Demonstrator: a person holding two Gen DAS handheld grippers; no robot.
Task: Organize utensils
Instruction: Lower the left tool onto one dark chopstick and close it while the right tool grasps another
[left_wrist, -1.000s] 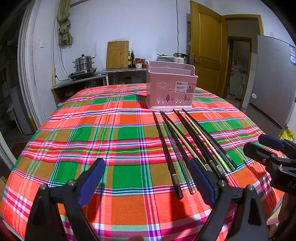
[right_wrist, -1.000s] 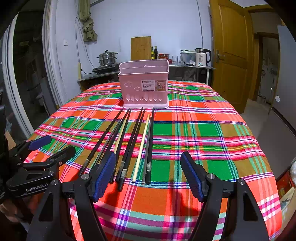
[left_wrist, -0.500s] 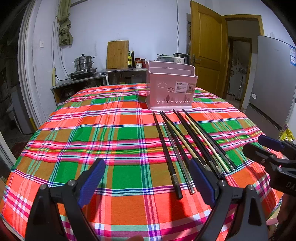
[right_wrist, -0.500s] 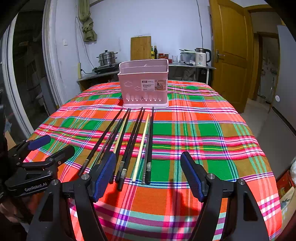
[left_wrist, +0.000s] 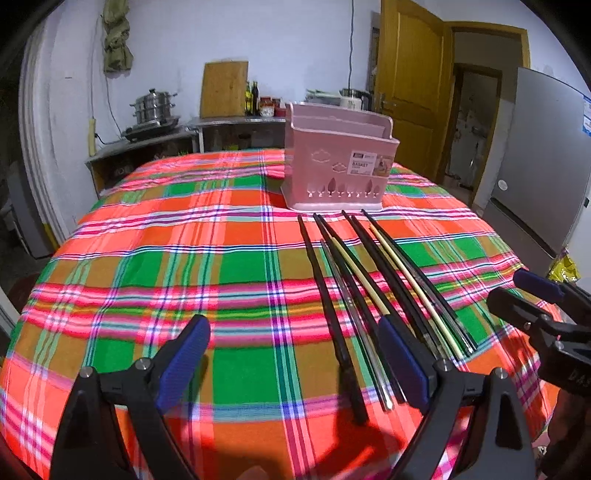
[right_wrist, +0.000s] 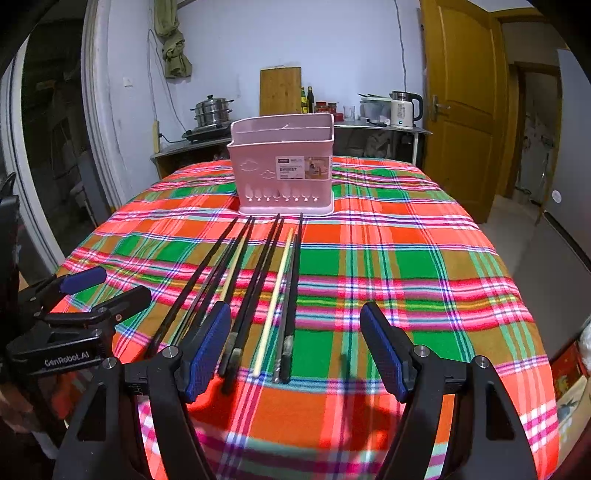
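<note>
- A pale wall (right_wrist: 351, 55) runs behind the surface (right_wrist: 406, 258), which wears a bright plaid cloth of red, green and orange.
- A wooden door (right_wrist: 458, 110) stands at the right, with a dark doorway (right_wrist: 535, 140) beside it.
- A low counter (right_wrist: 192, 147) along the wall bears a steel steamer pot (right_wrist: 212, 110) on a burner.
- A wooden cutting board (right_wrist: 280, 90) leans upright against the wall, bottles (right_wrist: 306, 99) just beside it.
- A white kettle (right_wrist: 404, 109) sits on a metal shelf (right_wrist: 384, 129) near the door.
- A green cloth (right_wrist: 173, 48) hangs high on the wall.
- A grey fridge (left_wrist: 543, 158) stands at the far right in the left wrist view.
- A thin cable (right_wrist: 400, 44) runs down the wall.
</note>
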